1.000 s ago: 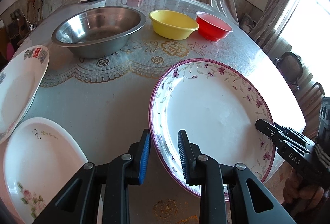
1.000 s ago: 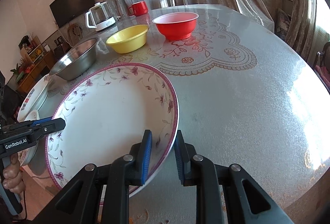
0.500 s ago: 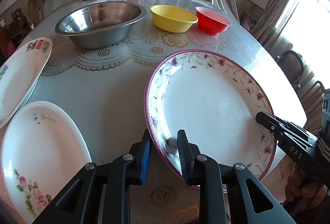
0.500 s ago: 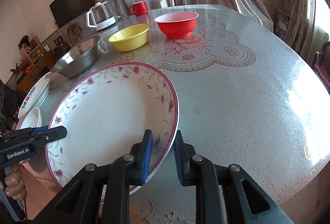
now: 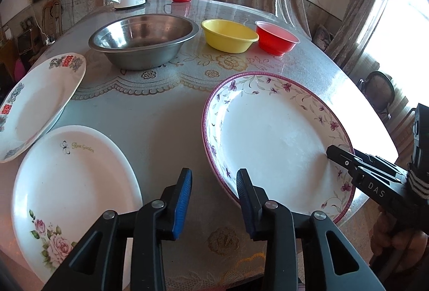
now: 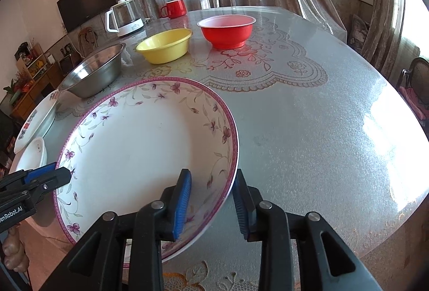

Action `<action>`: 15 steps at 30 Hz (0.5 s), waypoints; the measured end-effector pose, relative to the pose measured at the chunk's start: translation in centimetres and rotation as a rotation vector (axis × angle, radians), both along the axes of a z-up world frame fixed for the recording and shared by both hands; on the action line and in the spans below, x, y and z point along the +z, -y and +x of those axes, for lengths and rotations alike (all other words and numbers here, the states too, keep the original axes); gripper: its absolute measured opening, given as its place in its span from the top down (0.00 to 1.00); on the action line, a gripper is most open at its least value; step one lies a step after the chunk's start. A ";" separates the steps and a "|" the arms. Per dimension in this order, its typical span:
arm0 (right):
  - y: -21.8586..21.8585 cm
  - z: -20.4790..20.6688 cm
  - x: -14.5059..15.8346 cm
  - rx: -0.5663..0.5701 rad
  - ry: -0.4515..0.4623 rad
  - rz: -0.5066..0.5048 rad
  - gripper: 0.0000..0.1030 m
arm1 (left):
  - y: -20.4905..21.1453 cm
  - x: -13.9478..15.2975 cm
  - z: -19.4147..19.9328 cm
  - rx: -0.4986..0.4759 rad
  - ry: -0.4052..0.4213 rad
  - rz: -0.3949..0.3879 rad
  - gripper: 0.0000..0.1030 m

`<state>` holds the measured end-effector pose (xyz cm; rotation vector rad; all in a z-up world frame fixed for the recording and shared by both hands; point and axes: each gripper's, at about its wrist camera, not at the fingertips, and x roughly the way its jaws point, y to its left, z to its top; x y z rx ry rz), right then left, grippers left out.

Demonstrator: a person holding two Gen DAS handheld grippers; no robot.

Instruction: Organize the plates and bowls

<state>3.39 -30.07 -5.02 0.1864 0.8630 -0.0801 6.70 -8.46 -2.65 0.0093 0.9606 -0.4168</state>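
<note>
A large white plate (image 5: 276, 140) with a purple rim and a band of small purple flowers lies flat on the table (image 6: 308, 130). The left gripper (image 5: 214, 183) has just been opening: its jaws stand apart, the plate's near edge just inside the right-hand one, neither pad pressing. The right gripper (image 6: 211, 185) has also just been opening; the plate's rim sits between its jaws (gaps show on both sides). Beyond both grippers stand a steel bowl (image 5: 144, 40), a yellow bowl (image 5: 228, 35) and a red bowl (image 5: 276, 37).
</note>
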 end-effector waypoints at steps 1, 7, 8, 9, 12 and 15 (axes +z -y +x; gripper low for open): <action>0.0 0.0 0.0 -0.001 -0.002 0.003 0.68 | -0.2 0.1 -0.1 0.001 0.005 -0.004 0.64; 1.0 0.1 0.7 -0.079 0.017 0.001 0.63 | -2.3 1.1 -0.2 0.037 0.032 -0.036 0.62; 1.2 0.0 1.0 -0.095 0.028 -0.002 0.63 | -2.8 1.2 -0.1 0.046 0.032 -0.043 0.62; 1.3 0.0 1.3 -0.108 0.040 -0.004 0.63 | -3.2 1.4 -0.1 0.057 0.032 -0.053 0.62; 1.3 0.0 2.4 -0.121 0.074 -0.006 0.63 | -4.6 2.0 -0.1 0.087 0.047 -0.077 0.56; 0.4 0.5 3.7 -0.082 0.109 0.007 0.61 | -5.9 2.7 0.1 0.109 0.053 -0.112 0.55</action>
